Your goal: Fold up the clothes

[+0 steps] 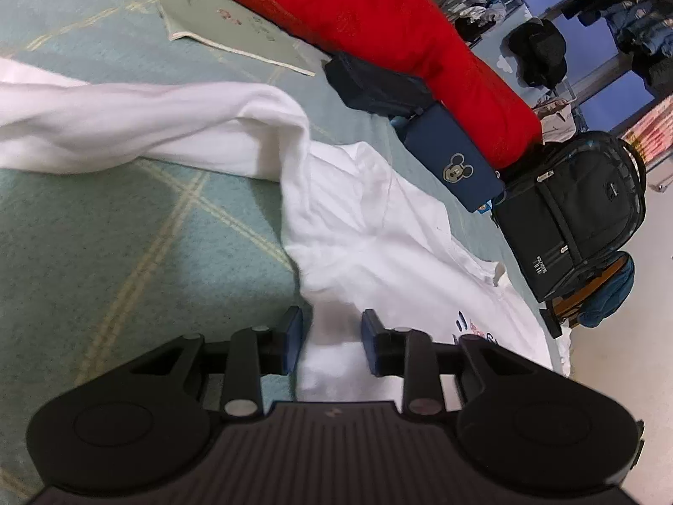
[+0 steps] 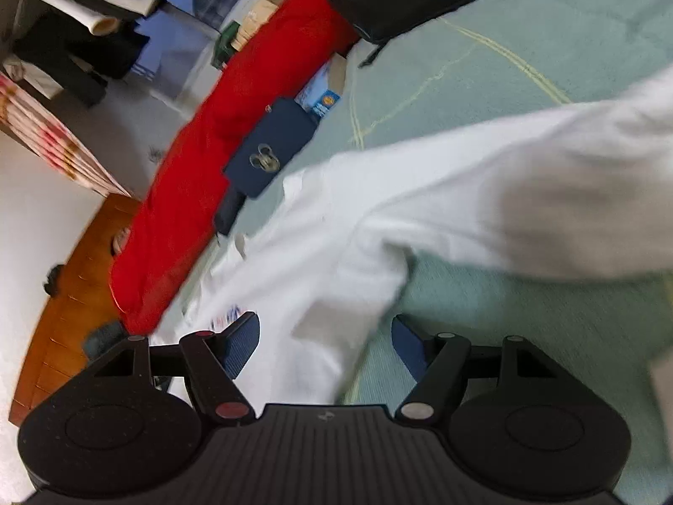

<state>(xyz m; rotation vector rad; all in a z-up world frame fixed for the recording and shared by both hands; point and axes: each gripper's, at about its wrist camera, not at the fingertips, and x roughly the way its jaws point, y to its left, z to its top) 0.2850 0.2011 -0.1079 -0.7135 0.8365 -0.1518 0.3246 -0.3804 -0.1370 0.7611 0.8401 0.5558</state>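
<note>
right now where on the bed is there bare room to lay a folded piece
Free: the green bedspread left of the white shirt, below its spread sleeve. Crowded: along the red quilt, with the navy Mickey case, dark pouch and black backpack.

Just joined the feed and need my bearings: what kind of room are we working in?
Most likely a bedroom. A white shirt lies on a bed's pale green checked cover, a red quilt is bunched along its far edge, and clothes hang on a rack behind.

Soft white cloth shirt [image 1: 378, 227] lies on matt woven green bedcover [image 1: 126, 231].
</note>
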